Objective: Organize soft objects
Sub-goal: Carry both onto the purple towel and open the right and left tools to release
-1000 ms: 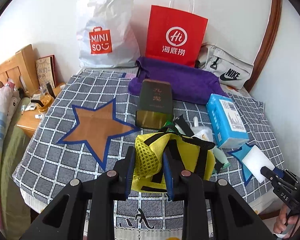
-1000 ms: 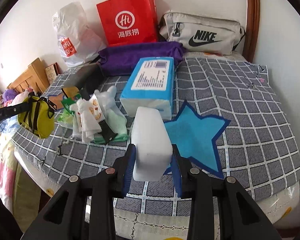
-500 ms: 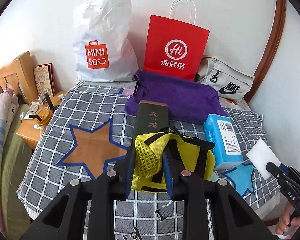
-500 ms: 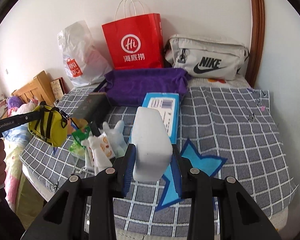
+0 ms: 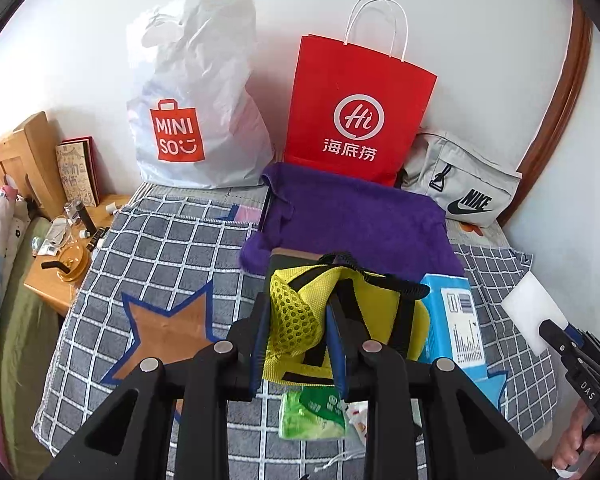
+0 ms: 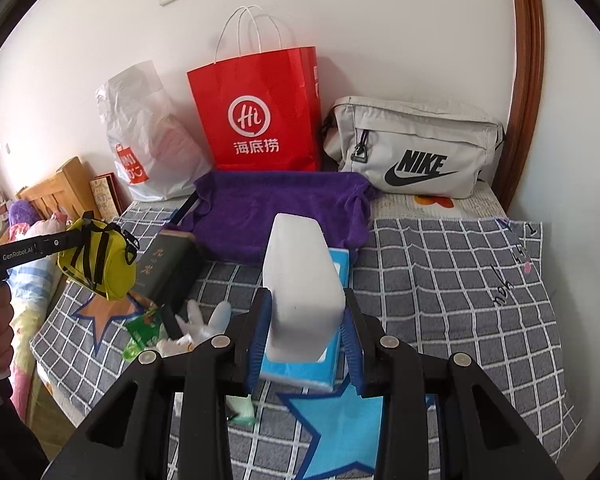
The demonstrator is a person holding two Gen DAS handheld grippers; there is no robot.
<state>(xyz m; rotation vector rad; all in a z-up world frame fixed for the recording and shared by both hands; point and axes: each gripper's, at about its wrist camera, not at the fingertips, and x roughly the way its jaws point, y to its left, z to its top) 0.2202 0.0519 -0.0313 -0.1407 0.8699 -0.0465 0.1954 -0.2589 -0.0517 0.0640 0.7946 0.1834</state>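
Checked blanket (image 5: 168, 248) on bed against white wall | left gripper (image 5: 297, 344) clamped on yellow mesh pouch (image 5: 300, 320), lifted, near centre: light, floppy, pinched at fabric edge | right gripper (image 6: 305, 340) clamped on white foam block (image 6: 300, 280), lifted near: light, squashy, gripped across sides.

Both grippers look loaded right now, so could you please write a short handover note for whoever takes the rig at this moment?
Left gripper: shut on the yellow mesh pouch, held in the air above the bed.
Right gripper: shut on the white sponge block, also off the bed.
On the checked blanket: blue tissue pack, dark green box, green packet, purple towel.
Against the wall: white plastic bag, red paper bag, grey waist bag.
Done: both soft items picked up.
Left: neither is placed yet; the destination is not evident.
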